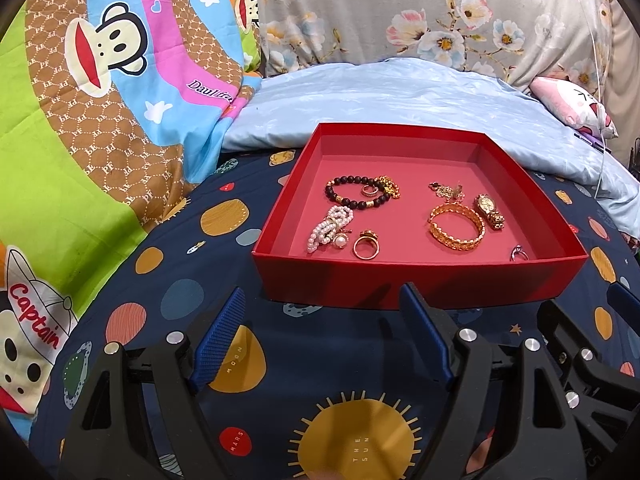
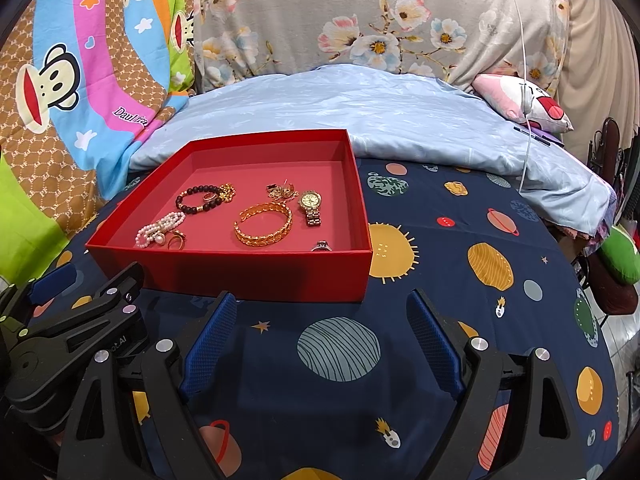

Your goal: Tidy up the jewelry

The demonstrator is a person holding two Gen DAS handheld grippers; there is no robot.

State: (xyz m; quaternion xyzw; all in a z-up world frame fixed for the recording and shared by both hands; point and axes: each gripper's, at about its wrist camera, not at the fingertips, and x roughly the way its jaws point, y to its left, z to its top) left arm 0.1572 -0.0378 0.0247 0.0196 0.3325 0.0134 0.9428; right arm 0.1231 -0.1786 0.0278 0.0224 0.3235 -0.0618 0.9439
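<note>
We hold our left gripper (image 1: 322, 300) over the navy planet-print bedsheet (image 1: 280, 380), just short of the near wall of the red box (image 1: 420, 276); its blue pads stand wide apart with nothing between them. Our right gripper (image 2: 320, 306) sits beside it, its jaws equally wide and empty, aimed at the sheet off the box's right front corner.

All the jewelry lies on the pink floor of the open box. Toward the back left we see a dark beaded bracelet (image 1: 356, 192) with a small ring inside its loop and a gold chain (image 1: 390, 186) touching its right end. In front of it lies a bunched pearl bracelet (image 1: 328, 228), with a pearl earring and a gold ring (image 1: 365, 245) just beside it. On the right half, a wide gold bangle (image 1: 456, 226) stands near a gold wristwatch (image 1: 489, 209), with a small tangle of gold earrings (image 1: 446, 190) behind them. A silver ring (image 1: 519, 255) rests close to the front right corner.

Behind the box we see a pale blue quilt (image 1: 380, 100), a floral cushion (image 1: 420, 12) and a cartoon monkey blanket (image 1: 120, 80).
</note>
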